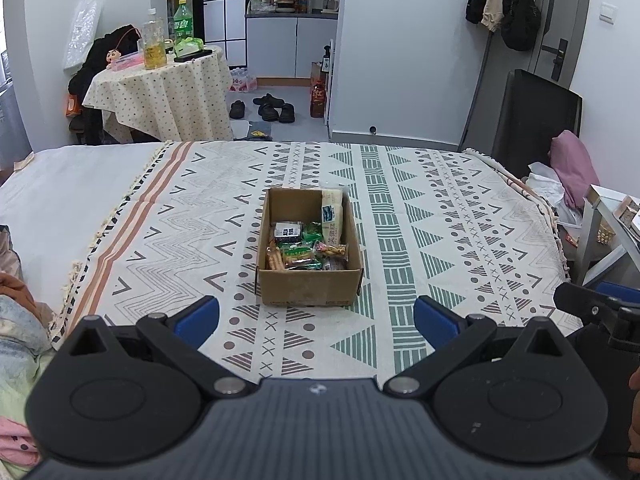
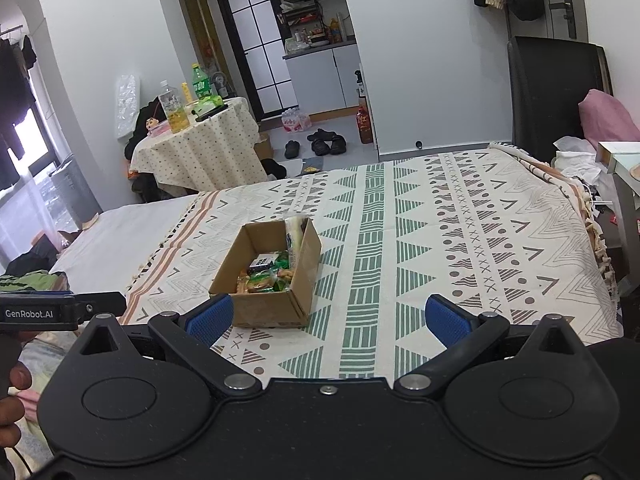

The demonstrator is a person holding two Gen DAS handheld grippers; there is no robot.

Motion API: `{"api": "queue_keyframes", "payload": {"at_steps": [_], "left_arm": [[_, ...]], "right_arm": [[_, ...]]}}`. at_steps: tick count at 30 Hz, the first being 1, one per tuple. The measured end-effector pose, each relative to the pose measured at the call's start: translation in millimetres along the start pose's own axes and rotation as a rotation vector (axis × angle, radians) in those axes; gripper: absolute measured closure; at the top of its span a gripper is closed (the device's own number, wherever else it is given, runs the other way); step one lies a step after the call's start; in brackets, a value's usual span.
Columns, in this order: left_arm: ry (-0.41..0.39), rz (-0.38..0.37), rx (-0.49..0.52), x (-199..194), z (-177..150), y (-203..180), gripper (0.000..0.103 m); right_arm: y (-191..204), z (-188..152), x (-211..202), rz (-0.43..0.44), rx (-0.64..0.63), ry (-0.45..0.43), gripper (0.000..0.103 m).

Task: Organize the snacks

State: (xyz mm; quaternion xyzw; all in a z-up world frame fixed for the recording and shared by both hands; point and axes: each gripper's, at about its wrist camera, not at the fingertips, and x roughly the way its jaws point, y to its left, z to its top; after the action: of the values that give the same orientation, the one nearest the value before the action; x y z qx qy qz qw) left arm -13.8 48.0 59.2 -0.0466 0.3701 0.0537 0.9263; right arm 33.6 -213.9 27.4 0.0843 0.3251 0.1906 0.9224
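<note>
Spread over the bed, the zigzag-patterned cloth (image 1: 400, 208) holds the brown cardboard box (image 1: 310, 286) of wrapped snacks (image 1: 304, 250), already filled I judge, so with my left gripper (image 1: 316, 322) and right gripper (image 2: 328, 318) both spread wide and empty, next I'd check for strays.

- White lettering "GenRobot.AI" is printed on the side of the left gripper (image 2: 38, 312), seen at the left edge of the right wrist view.
- A red drink bottle (image 1: 318, 98) on the floor carries a large Chinese character on its label.
- Print on the snack packets (image 1: 306, 250) inside the cardboard box (image 1: 308, 290) is too small to read.
</note>
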Motion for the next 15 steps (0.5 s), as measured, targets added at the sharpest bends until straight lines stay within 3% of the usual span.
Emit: {"api": "queue_keyframes", "payload": {"at_steps": [15], "left_arm": [[0.005, -0.017, 0.005, 0.6, -1.7, -4.3, 0.000]], "right_arm": [[-1.5, -0.7, -1.1, 0.000, 0.000, 0.003, 0.000]]}}
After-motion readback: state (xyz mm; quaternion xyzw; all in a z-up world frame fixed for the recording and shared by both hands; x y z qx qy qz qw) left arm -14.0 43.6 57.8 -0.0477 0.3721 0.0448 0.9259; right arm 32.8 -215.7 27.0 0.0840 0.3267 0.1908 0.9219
